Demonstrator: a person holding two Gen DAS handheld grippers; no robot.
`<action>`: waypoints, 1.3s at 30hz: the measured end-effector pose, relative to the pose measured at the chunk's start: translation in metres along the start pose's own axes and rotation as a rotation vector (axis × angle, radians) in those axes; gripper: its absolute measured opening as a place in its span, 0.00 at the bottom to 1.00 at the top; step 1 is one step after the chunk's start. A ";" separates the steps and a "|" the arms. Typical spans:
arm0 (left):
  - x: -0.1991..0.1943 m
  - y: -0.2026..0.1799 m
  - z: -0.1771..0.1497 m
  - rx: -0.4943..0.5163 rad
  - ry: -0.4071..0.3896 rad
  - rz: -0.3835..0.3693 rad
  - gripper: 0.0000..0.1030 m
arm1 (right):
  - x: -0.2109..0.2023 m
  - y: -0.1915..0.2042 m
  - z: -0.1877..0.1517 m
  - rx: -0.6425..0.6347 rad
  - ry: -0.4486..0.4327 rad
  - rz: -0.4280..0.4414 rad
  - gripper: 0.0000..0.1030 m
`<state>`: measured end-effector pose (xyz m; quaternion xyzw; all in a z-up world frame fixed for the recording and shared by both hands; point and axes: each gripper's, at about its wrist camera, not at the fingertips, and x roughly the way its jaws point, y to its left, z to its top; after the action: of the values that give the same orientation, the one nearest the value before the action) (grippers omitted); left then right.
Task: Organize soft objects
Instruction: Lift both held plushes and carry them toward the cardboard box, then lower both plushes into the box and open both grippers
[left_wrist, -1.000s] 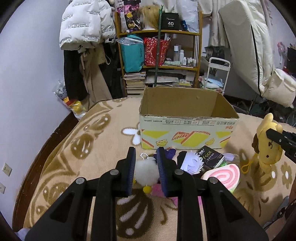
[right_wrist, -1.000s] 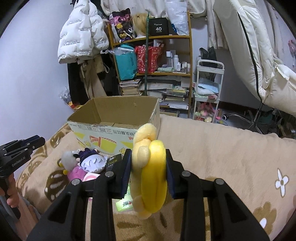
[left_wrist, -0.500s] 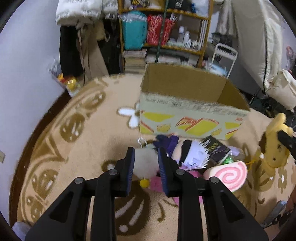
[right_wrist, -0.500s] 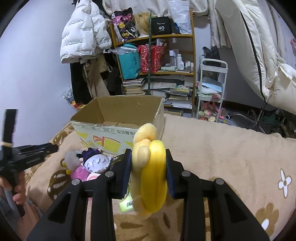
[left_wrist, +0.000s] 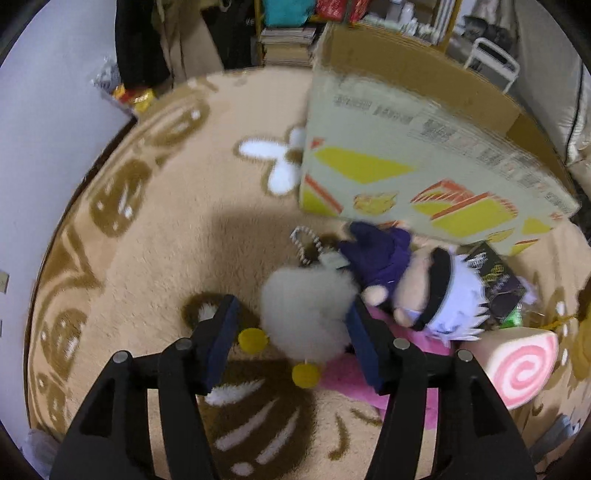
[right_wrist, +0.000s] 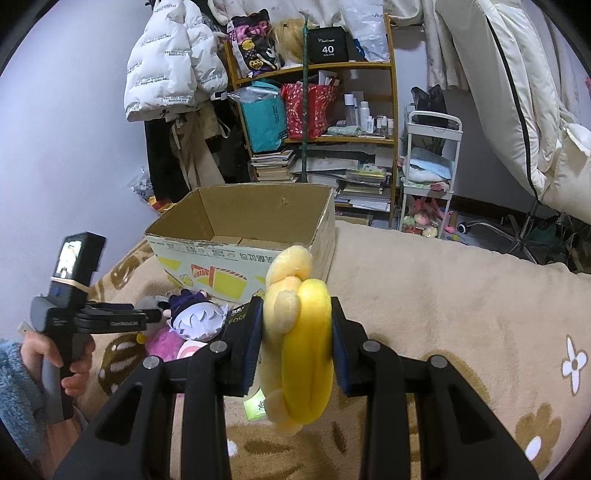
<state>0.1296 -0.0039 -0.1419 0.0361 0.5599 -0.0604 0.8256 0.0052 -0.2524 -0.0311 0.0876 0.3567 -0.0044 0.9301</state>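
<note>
between parted left fingers (left_wrist: 225, 332): white pom-pom (left_wrist: 308, 314).

The box (left_wrist: 424, 147) is blurred and its print unreadable. The pink plush (left_wrist: 347, 373) is mostly hidden under the doll (left_wrist: 424, 291) and finger (left_wrist: 364, 347).

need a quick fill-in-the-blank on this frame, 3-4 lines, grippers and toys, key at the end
1. The right gripper is shut on a ____ plush toy.
2. The left gripper has its jaws either side of a fluffy ____ pompom.
3. The cardboard box stands with its top ____.
4. The doll beside the pompom wears a ____ blindfold.

Missing words: yellow; white; open; black
</note>
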 end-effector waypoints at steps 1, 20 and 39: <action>0.004 0.000 0.000 -0.002 0.010 -0.003 0.56 | 0.001 0.000 0.000 0.000 0.003 0.000 0.34; -0.033 -0.005 -0.012 -0.017 -0.143 -0.041 0.29 | -0.004 0.000 0.004 0.000 -0.035 -0.005 0.34; -0.166 -0.037 0.019 0.125 -0.622 -0.061 0.30 | -0.008 0.005 0.060 -0.001 -0.208 0.046 0.34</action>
<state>0.0811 -0.0331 0.0195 0.0497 0.2765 -0.1275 0.9512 0.0392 -0.2574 0.0189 0.0944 0.2560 0.0081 0.9620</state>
